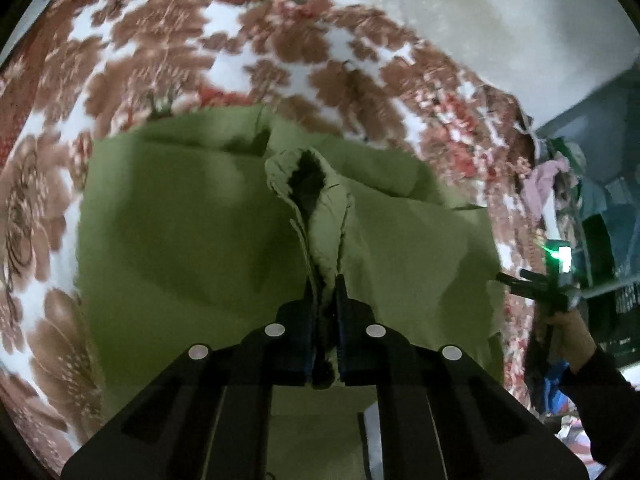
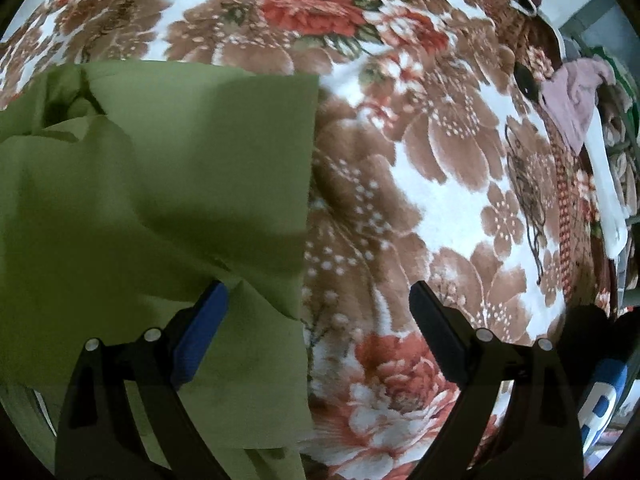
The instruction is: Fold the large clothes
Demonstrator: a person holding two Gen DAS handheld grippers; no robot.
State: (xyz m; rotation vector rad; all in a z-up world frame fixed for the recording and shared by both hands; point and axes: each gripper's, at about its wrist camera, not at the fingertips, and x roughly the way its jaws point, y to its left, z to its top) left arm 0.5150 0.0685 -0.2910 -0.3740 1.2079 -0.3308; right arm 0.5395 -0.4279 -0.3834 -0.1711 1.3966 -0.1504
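A large olive-green garment [image 1: 180, 220] lies spread on a floral blanket [image 1: 168, 40]. My left gripper [image 1: 324, 280] is shut on a bunched seam of the garment, which rises in a ridge toward a dark opening ahead of the fingers. In the right wrist view the green garment [image 2: 160, 184] fills the left half, its straight edge running down the middle. My right gripper [image 2: 318, 288] is open, held just above that edge, left finger [image 2: 204, 320] over the cloth, right finger [image 2: 436, 320] over the blanket [image 2: 440, 184]. The right gripper also shows at the left wrist view's right edge [image 1: 532, 284].
The brown, red and white floral blanket covers the whole surface. A pile of other clothes, pink and white, lies at the far right [image 2: 576, 96]. A pale wall [image 1: 480, 12] stands behind the bed, and a shelf with dark items is at the right [image 1: 608, 240].
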